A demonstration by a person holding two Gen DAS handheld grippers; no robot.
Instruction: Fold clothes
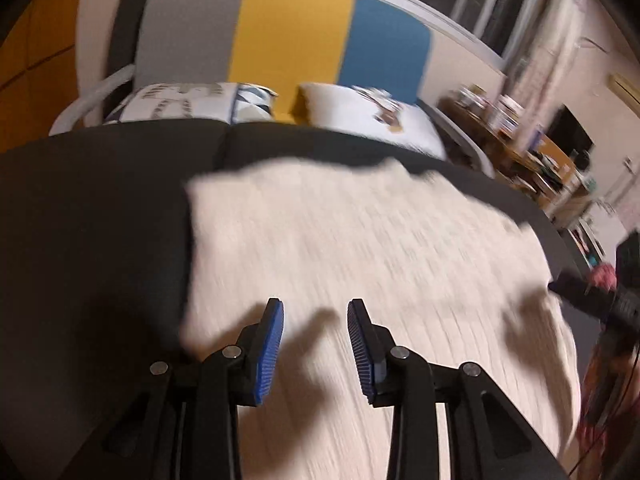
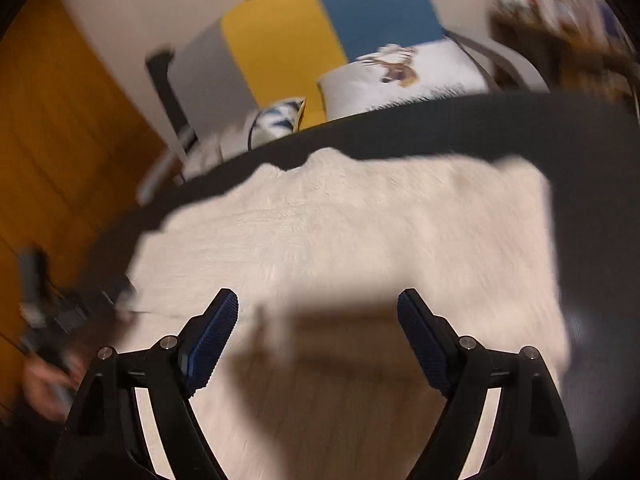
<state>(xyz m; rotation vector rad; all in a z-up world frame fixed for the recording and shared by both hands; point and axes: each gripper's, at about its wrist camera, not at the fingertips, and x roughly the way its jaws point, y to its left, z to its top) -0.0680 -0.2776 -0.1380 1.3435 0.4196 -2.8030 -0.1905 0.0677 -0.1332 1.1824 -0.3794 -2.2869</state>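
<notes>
A cream knitted garment (image 1: 360, 248) lies spread flat on a dark table (image 1: 92, 208); the right wrist view shows the same garment (image 2: 360, 232) on that table (image 2: 580, 140). My left gripper (image 1: 316, 344) hovers open over the garment's near left part, nothing between its blue pads. My right gripper (image 2: 318, 340) is open wider above the garment's near edge, also holding nothing. Both views are motion-blurred. The other gripper (image 1: 600, 300) shows at the right edge of the left wrist view, and a hand with a gripper (image 2: 48, 340) at the left edge of the right wrist view.
Behind the table stands a sofa with a grey, yellow and blue back (image 1: 288, 28) and printed white cushions (image 1: 372, 116). Cluttered shelves (image 1: 520, 148) and a window (image 1: 480, 0) fill the right; an orange wall (image 2: 52, 140) lies to the left.
</notes>
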